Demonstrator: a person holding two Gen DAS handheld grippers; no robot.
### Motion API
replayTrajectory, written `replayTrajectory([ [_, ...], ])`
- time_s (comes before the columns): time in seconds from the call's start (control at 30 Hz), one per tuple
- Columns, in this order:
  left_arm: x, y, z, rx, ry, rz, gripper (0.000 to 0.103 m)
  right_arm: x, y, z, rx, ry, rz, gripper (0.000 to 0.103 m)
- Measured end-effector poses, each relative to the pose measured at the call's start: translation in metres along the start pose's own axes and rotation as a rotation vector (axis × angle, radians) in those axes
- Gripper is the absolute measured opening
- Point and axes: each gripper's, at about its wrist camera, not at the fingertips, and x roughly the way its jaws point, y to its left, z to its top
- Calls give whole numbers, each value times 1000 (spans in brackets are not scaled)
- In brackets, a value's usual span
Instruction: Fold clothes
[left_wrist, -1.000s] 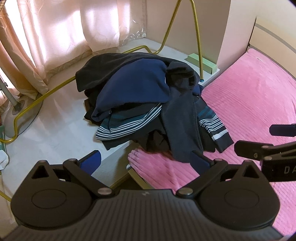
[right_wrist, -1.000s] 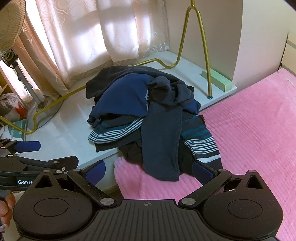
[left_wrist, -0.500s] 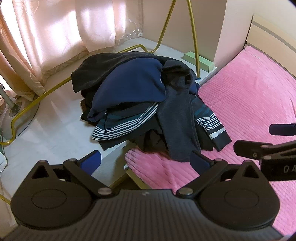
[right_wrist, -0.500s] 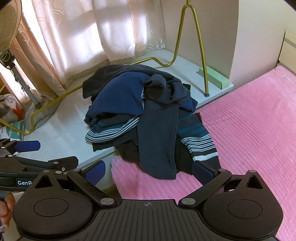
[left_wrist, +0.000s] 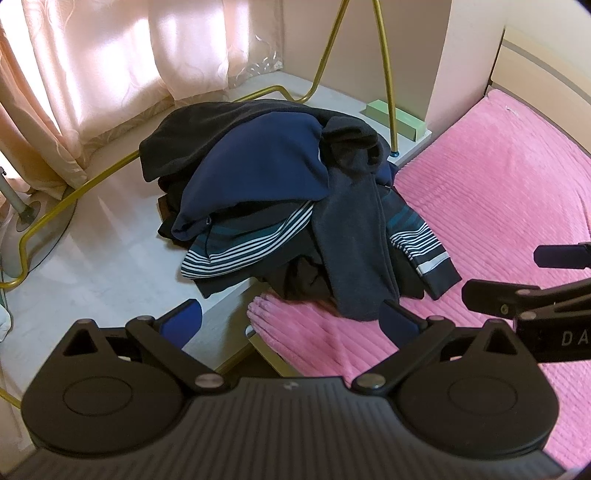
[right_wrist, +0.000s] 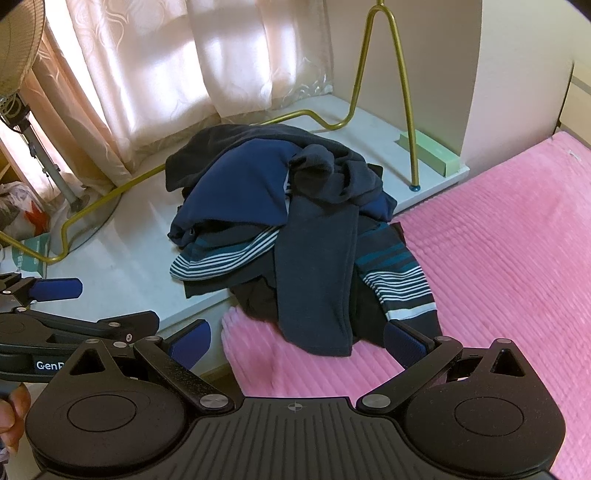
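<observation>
**OP:** Both grippers had crept a bit closer to the pile of clothes (left_wrist: 288, 206) over that last second, so the heap sat slightly larger and nearer in each wrist view. Nothing in the pile itself shifted.

**Reply:** Were they holding anything?

**OP:** Nope. The left gripper (left_wrist: 291, 319) had its blue fingers spread wide, nothing between them. Same for the right gripper (right_wrist: 297, 341), splayed apart and short of the fabric.

**Reply:** Where was the laundry?

**OP:** Half on a pale ledge (left_wrist: 110, 266) by the curtain (left_wrist: 110, 55), half spilling onto the pink bedspread (left_wrist: 498, 192). A navy top (right_wrist: 251, 184) lay on top, a striped shirt (right_wrist: 221, 258) poked out underneath, and a dark grey sleeve (right_wrist: 314, 280) hung down over the bed's edge, with a striped cuff just beside it.

**Reply:** Anything else around?

**OP:** A gold rack frame (right_wrist: 402, 110) stood behind the pile, a green box (right_wrist: 432, 153) sat near its foot, and a fan (right_wrist: 18, 48) stood off to the left.
</observation>
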Motion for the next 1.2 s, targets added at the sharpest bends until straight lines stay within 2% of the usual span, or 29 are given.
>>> replayTrajectory([
  [0.73,6,7,1,18,3,-26,101,7,6,0,11,12,-30,102],
  [1.2,10,35,-1,110,5,-98,100,8,25,-6,108,-3,-94,102],
])
